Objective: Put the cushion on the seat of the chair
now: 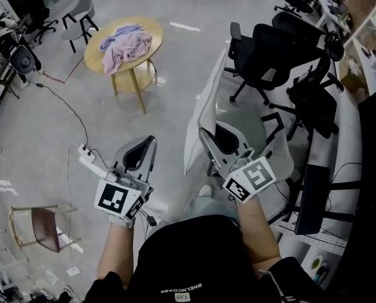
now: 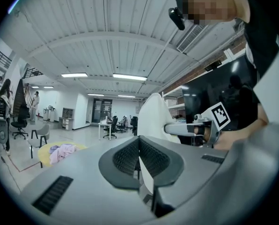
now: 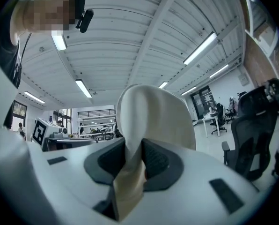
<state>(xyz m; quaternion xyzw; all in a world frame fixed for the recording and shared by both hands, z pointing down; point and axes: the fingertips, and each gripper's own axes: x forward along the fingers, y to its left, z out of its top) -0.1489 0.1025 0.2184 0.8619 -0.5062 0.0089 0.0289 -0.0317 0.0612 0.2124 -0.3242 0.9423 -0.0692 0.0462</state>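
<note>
1. My right gripper [image 3: 132, 146] is clamped on a fold of the white cushion [image 3: 153, 116]; both pads pinch the fabric.
2. The cushion [image 1: 207, 100] hangs on edge above the grey floor [image 1: 43, 112], on no seat; in the head view it rises just past the right gripper [image 1: 208, 136].
3. My left gripper [image 2: 139, 146] has its jaws pressed together with nothing between them; from above it [image 1: 147, 147] sits left of the cushion, apart from it.
4. A black office chair [image 1: 264, 49] stands just right of the cushion; more black chairs crowd behind it.
5. A round yellow table [image 1: 151, 36] carrying a pink cloth [image 1: 125, 46] stands well apart at upper left; a white power strip [image 1: 90, 158] lies on the floor near the left gripper.
</note>
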